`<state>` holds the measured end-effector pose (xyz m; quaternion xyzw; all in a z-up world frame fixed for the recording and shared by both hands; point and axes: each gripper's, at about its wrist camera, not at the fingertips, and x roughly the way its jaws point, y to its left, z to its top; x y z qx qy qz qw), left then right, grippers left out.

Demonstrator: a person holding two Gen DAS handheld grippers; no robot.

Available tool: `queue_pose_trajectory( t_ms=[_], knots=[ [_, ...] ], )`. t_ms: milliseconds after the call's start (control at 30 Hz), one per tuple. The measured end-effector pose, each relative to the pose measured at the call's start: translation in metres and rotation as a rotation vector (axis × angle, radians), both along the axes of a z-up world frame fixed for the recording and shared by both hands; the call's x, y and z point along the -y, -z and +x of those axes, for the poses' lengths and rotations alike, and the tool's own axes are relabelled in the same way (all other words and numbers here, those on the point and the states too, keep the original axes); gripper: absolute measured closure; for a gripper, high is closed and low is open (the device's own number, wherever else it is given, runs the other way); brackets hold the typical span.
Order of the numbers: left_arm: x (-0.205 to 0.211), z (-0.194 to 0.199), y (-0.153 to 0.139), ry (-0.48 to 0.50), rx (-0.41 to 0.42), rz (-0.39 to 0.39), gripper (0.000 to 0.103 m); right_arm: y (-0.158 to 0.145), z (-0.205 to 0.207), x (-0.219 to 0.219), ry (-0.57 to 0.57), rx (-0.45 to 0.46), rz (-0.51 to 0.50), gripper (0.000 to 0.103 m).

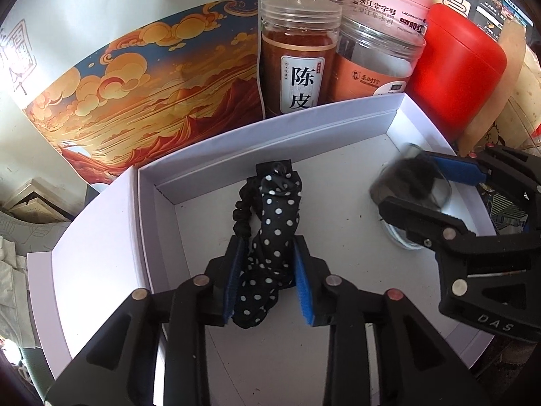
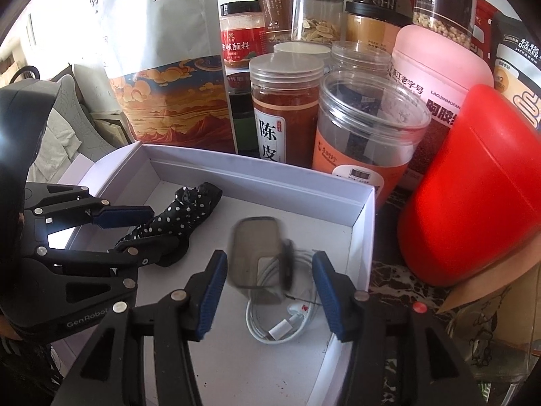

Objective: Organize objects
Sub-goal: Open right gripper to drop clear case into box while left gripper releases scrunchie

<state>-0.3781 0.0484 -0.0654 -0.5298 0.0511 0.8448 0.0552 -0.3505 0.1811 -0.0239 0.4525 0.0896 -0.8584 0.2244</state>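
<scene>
The white box (image 1: 101, 237) is in front of the jars (image 2: 284, 108). My left gripper (image 1: 268, 284) has its pads slightly apart around the dotted scarf (image 1: 274, 233) in the box. My right gripper (image 2: 267, 291) stands open over a blurred grey case (image 2: 257, 250) and a white cable (image 2: 280, 321).

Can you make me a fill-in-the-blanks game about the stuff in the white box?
1. The polka-dot cloth is black with ____ dots.
2. The coiled cable lies inside the white ____.
3. The big canister beside the box is ____.
4. The cloth sits between the pads of the ____ hand-held gripper.

Missing words: white; box; red; left
</scene>
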Motion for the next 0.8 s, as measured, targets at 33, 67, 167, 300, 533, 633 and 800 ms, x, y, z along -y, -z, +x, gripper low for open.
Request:
queue_pose_trajectory(
  t_ms=[33,67,167,300,533,633,800],
  knots=[
    [-0.001,0.000,-0.001,-0.002,-0.001,-0.004,0.068,-0.001,0.000,0.000,0.000,-0.002,0.001,0.049],
    [-0.002,0.001,-0.003,-0.003,-0.004,-0.008,0.067,-0.002,0.001,0.000,0.000,-0.004,0.001,0.049],
    [-0.004,0.003,-0.009,-0.003,-0.018,-0.014,0.058,-0.005,0.002,0.002,-0.004,-0.013,0.003,0.049],
    [-0.008,0.007,-0.017,-0.008,-0.034,-0.026,0.055,-0.014,0.006,0.002,-0.014,-0.032,0.008,0.049],
    [-0.015,0.019,-0.038,-0.013,-0.064,-0.036,0.055,-0.031,0.012,-0.003,0.011,-0.060,-0.006,0.049],
    [-0.017,0.026,-0.052,-0.024,-0.090,-0.016,0.055,-0.037,0.014,-0.006,0.013,-0.068,-0.007,0.049],
    [-0.012,0.039,-0.069,-0.029,-0.115,-0.018,0.055,-0.054,0.024,-0.012,0.025,-0.099,0.001,0.049]
  ],
)
